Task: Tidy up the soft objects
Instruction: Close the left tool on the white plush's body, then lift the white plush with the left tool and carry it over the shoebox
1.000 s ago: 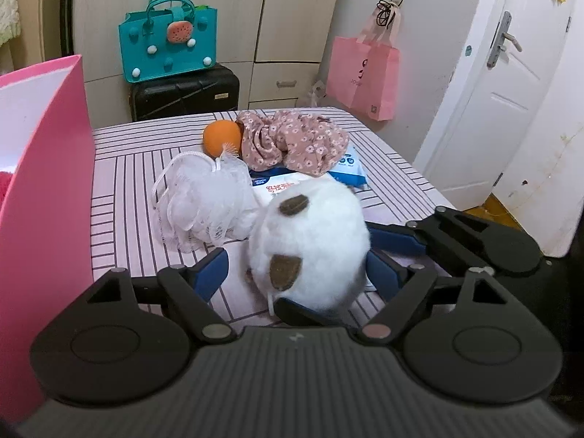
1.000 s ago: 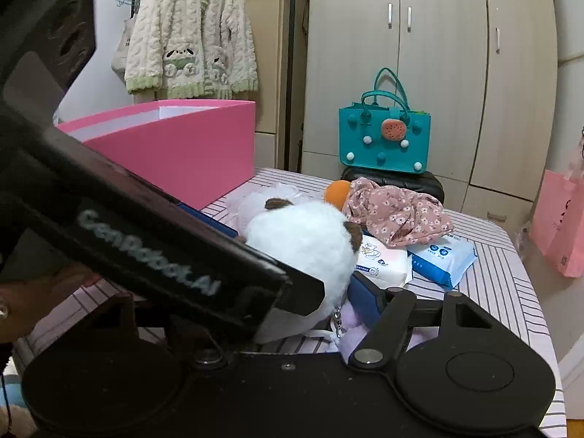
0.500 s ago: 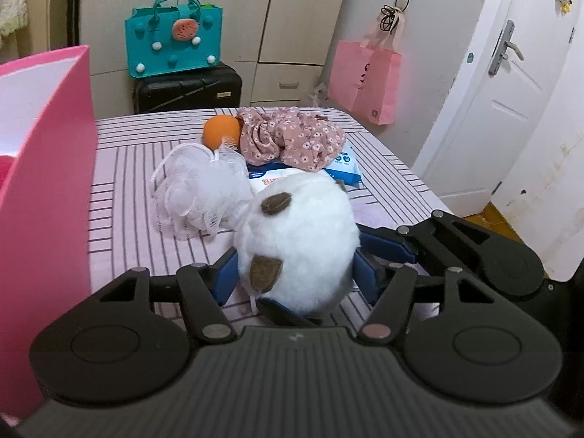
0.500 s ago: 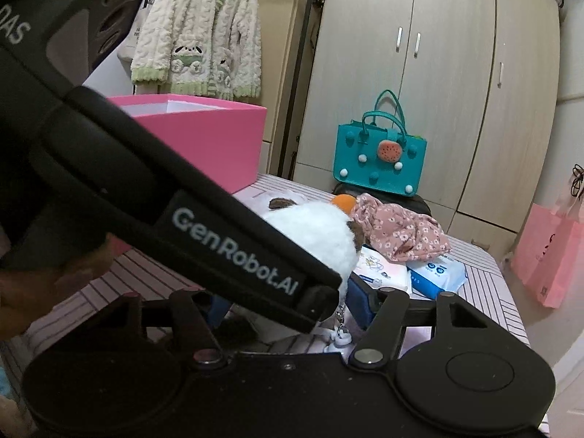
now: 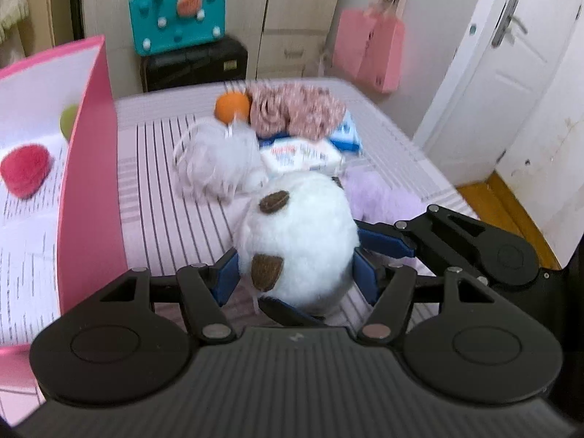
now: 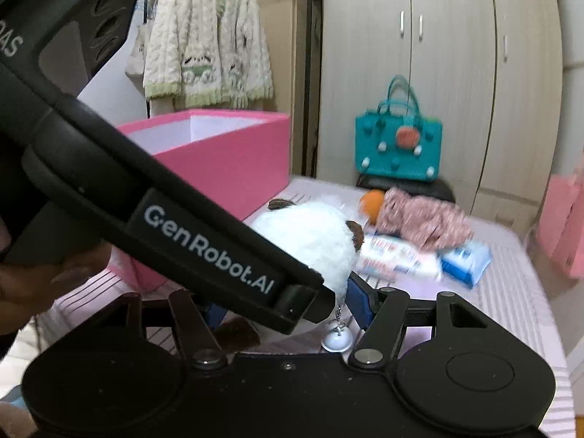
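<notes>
Grippers — 2 (image 5: 295, 268) (image 6: 288, 301) — clasp 1 plush (image 5: 303, 233).

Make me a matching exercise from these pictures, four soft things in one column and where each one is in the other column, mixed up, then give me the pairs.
Things:
1. white plush ball
2. red fuzzy ball
3. white mesh pouf
4. floral cloth

Places:
A. inside the pink box
B. between the fingers of the left gripper
C. bunched at the far end of the striped table, next to the orange ball
D. on the table between the plush ball and the orange ball

Pairs: 1-B, 2-A, 3-D, 4-C
</notes>
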{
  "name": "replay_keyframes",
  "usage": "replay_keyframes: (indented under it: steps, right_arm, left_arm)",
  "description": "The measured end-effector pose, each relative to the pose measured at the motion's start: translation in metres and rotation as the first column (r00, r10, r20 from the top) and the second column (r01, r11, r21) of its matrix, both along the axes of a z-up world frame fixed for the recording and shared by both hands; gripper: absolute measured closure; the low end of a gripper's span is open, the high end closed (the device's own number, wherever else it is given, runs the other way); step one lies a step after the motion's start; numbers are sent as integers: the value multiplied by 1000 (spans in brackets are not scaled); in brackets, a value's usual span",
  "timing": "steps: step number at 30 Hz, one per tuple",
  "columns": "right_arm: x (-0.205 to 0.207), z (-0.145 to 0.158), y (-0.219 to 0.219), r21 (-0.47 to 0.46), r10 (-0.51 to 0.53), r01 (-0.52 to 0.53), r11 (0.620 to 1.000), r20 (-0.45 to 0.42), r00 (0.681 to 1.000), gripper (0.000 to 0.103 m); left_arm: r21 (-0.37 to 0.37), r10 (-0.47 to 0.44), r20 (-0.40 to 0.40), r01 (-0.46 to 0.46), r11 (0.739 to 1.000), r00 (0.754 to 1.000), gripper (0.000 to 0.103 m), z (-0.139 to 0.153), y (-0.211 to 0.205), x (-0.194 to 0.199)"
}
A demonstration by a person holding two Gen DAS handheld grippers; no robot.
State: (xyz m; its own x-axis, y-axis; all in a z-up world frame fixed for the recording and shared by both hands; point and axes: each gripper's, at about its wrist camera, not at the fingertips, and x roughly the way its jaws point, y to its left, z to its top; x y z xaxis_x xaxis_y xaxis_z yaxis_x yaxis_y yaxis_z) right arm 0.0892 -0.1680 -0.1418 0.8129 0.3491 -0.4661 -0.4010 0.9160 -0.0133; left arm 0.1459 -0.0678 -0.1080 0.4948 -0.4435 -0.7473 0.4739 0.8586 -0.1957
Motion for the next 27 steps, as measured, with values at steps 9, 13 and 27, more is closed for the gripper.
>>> replay_keyframes:
  steps: [9,13,27]
  right_arm:
    - [-1,14,4,17,48,-47,999,-94,994,34]
    - [-9,23,10,-3,61,-62,998,-114,992,34]
    - [-26,53,20,69,219,-209,975,-230,948,34]
  left_arm:
    - [46,-51,-72,55,997,996,40,12,8,-9]
    - [50,-68,-99,73,996,993,41,20,11,-17]
    - [29,-63,-231,72,997,971,42,49,47,-42]
